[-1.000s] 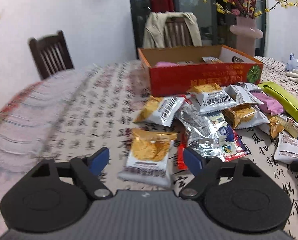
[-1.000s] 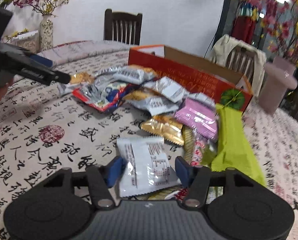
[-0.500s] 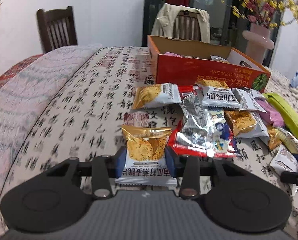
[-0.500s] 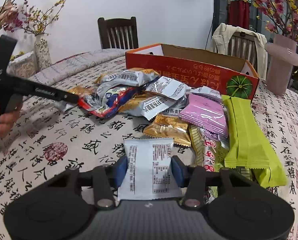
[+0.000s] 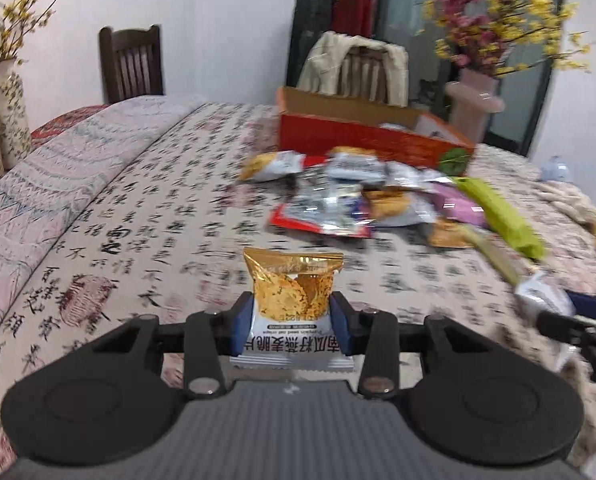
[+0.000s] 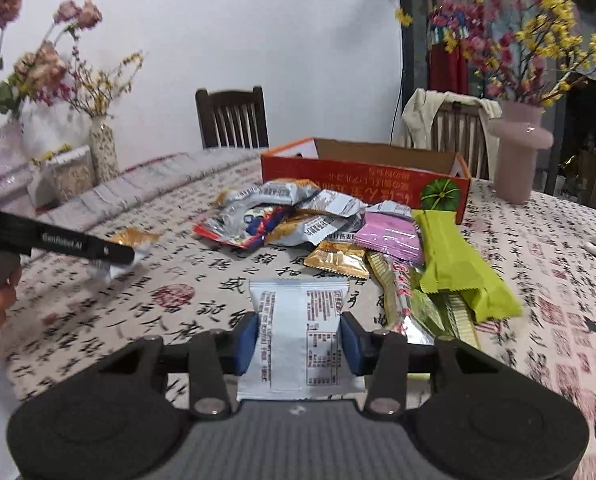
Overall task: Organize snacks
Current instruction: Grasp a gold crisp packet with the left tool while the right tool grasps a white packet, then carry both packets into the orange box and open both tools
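Left hand-held gripper clamps a gold-topped, white-bottomed packet above the counter. Right hand-held gripper, jaws closing, pinches a white packet, printed back up. Beyond: snack pile, red box.

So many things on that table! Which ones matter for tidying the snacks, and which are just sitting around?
In the job: gold snack packet in the left tongs; white snack packet in the right tongs; snack pile; red cardboard box.

Lying about: pink vase, chairs, patterned vase.
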